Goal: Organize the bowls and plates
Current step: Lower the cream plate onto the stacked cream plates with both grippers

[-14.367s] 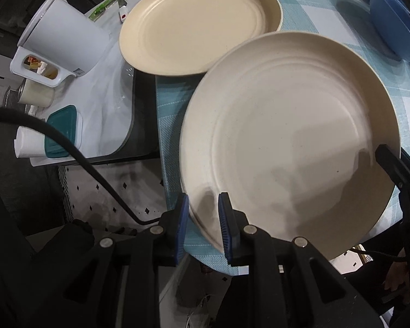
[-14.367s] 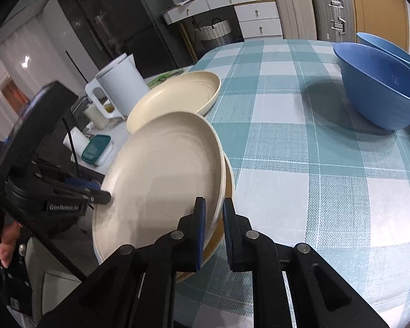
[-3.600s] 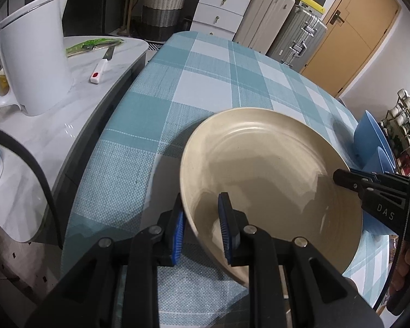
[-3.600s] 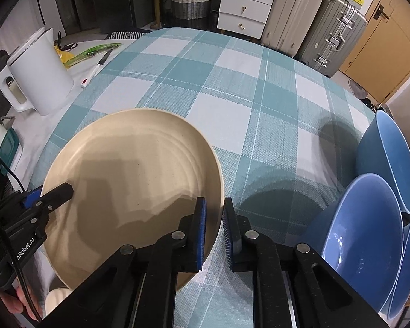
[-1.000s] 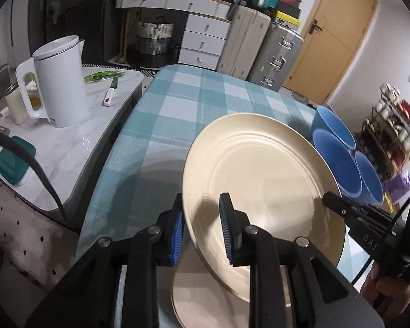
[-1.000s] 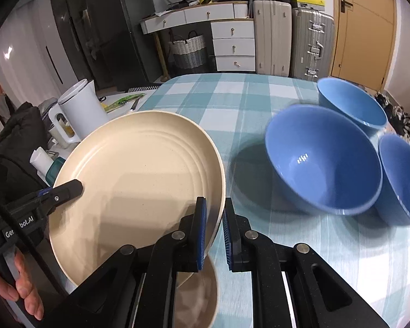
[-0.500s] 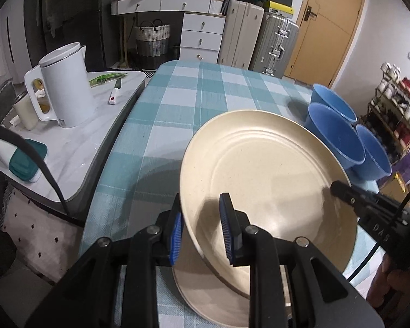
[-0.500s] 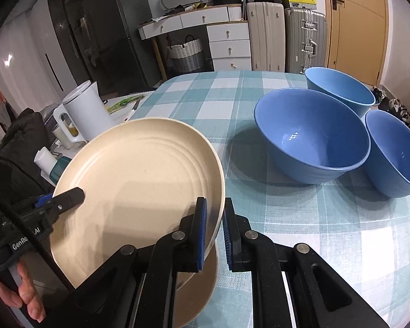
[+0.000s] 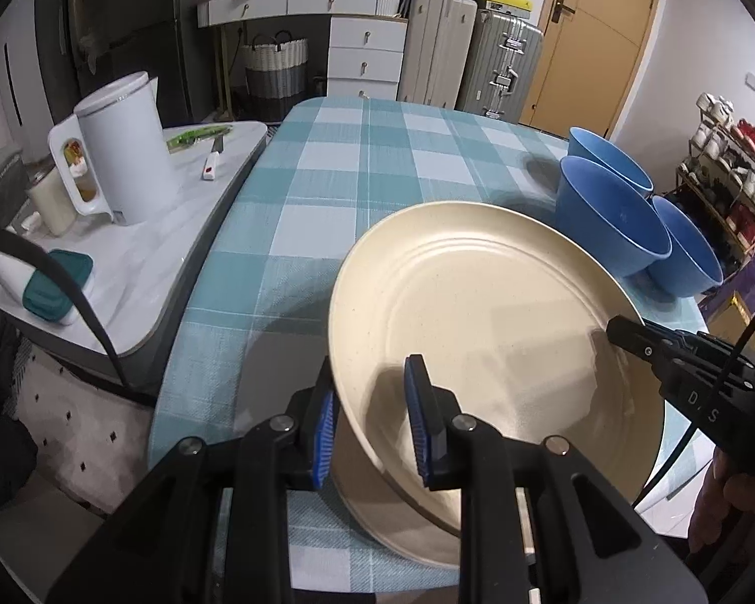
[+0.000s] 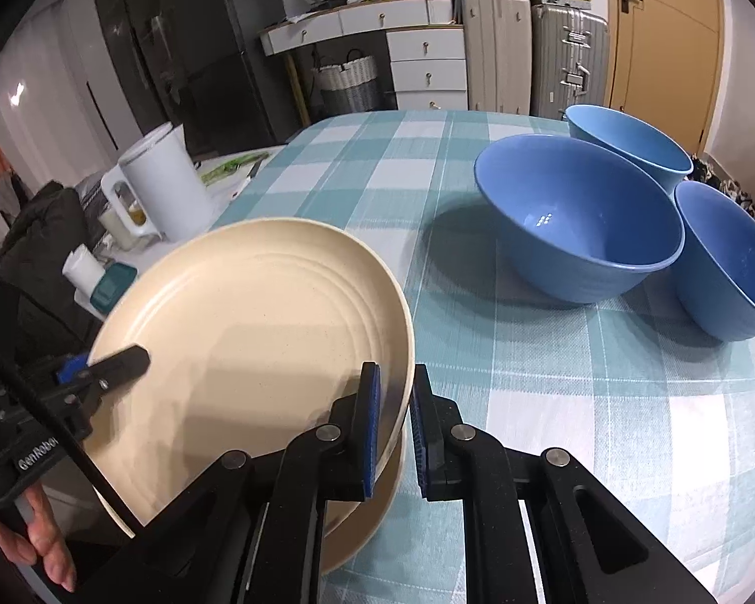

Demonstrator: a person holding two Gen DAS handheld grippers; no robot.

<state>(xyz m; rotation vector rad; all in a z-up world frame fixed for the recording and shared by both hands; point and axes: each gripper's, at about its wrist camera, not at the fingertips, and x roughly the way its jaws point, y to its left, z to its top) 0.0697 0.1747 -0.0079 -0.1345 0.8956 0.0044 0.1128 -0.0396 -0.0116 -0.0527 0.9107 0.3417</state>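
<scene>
room: suitcases (image 9: pixel 498 63), a white drawer unit (image 9: pixel 365 58) and a wooden door (image 9: pixel 599 35) are standing behind the worktop
worktop: a teal checked cloth (image 9: pixel 357 166) is covering it; a white kettle (image 9: pixel 126 151) is sitting on the marble side counter (image 9: pixel 141 256) to its left
cream plate (image 9: pixel 483 332): it is tilting above a second cream plate (image 9: pixel 377 508) that is lying flat at the near edge of the worktop
left gripper (image 9: pixel 372 425): its jaws are pinching the near-left rim of the tilted plate
right gripper (image 10: pixel 392 425): its jaws are pinching the opposite rim of the same plate
blue bowls (image 10: pixel 579 221): three are sitting close together, well apart from the plates, toward the right side of the cloth
person: a hand (image 10: pixel 40 543) is gripping the left tool's handle
</scene>
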